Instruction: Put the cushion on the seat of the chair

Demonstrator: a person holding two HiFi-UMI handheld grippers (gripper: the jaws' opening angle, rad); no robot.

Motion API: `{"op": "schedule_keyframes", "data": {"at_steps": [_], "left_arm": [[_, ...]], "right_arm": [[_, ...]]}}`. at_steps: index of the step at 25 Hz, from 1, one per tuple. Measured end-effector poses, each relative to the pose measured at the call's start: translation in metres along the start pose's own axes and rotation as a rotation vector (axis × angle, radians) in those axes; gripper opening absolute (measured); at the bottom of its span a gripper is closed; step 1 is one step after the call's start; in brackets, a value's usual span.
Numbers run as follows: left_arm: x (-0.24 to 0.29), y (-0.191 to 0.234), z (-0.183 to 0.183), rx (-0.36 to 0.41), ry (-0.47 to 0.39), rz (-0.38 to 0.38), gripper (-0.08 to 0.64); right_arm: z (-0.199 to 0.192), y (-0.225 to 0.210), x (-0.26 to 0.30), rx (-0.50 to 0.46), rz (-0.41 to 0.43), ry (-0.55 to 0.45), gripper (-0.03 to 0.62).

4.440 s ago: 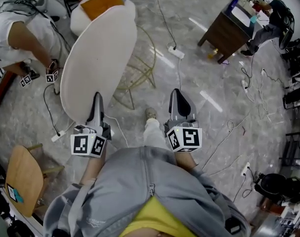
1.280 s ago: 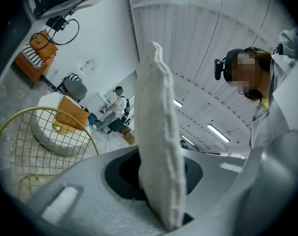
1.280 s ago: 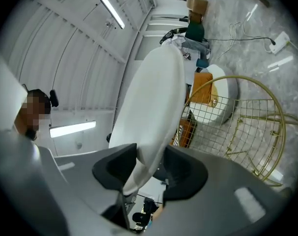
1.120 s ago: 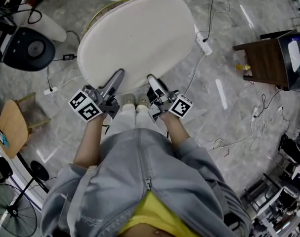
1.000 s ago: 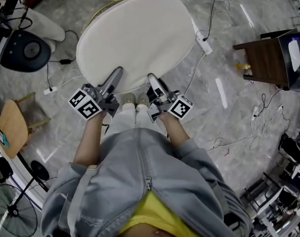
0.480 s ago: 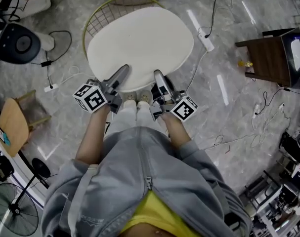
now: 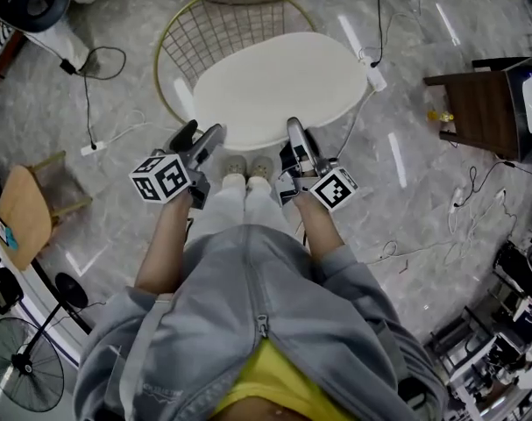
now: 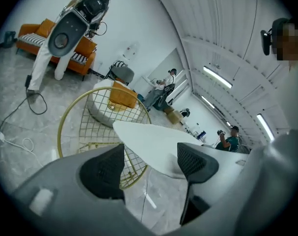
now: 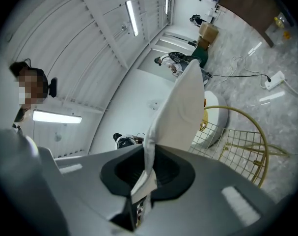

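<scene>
One gold wire chair [image 7: 180, 42] stands just ahead of me. The white cushion [image 7: 279, 86] lies over its seat, toward the right rim, with the left rim bare. My right gripper [image 7: 294, 128] is clamped on the cushion's near edge. My left gripper [image 7: 202, 134] has just been opening its jaws wide. The cushion's edge touches neither pad.

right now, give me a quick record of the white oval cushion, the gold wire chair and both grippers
cushion: white oval cushion, over the chair
chair: gold wire chair, mesh showing beyond the cushion
left gripper: jaws just opened wide; cushion edge between them, not pinched
right gripper: jaws just closed tighter, shut on cushion's near edge
resting fully on seat: cannot tell
</scene>
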State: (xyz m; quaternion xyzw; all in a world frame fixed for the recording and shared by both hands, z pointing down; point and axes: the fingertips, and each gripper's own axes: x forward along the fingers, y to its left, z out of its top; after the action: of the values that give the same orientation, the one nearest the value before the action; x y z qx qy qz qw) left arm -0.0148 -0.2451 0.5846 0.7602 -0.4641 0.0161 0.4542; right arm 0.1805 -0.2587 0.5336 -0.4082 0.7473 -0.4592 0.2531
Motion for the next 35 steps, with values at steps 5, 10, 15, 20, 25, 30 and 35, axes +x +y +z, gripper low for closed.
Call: {"op": "schedule_keyframes", "data": {"at_steps": [5,10,15,20,25,30,35], "left_arm": [[-0.024,0.019,0.007,0.117,-0.033,0.139,0.137],[-0.037,0.012,0.024,0.307,-0.071,0.167,0.006],[-0.027,-0.013,0.031,0.426,-0.137,0.119,0.006],[-0.016,-0.014,0.026,0.446,-0.159,0.077,0.006],[-0.013,-0.003,0.015,0.423,-0.15,0.084,0.006],[-0.009,0.007,-0.002,0.398,-0.118,0.061,0.006],[-0.008,0.007,-0.02,0.363,-0.078,0.026,0.006]], "right_arm": [[-0.02,-0.03,0.011,0.025,-0.063,0.032,0.031],[-0.046,-0.043,0.029,0.025,-0.066,0.071,0.031],[-0.065,-0.067,0.043,0.04,-0.094,0.095,0.031],[-0.078,-0.089,0.06,0.055,-0.108,0.076,0.031],[-0.083,-0.103,0.077,0.058,-0.089,0.056,0.032],[-0.121,-0.182,0.069,0.164,-0.343,0.102,0.186],[-0.171,-0.251,-0.003,0.194,-0.739,0.293,0.451]]}}
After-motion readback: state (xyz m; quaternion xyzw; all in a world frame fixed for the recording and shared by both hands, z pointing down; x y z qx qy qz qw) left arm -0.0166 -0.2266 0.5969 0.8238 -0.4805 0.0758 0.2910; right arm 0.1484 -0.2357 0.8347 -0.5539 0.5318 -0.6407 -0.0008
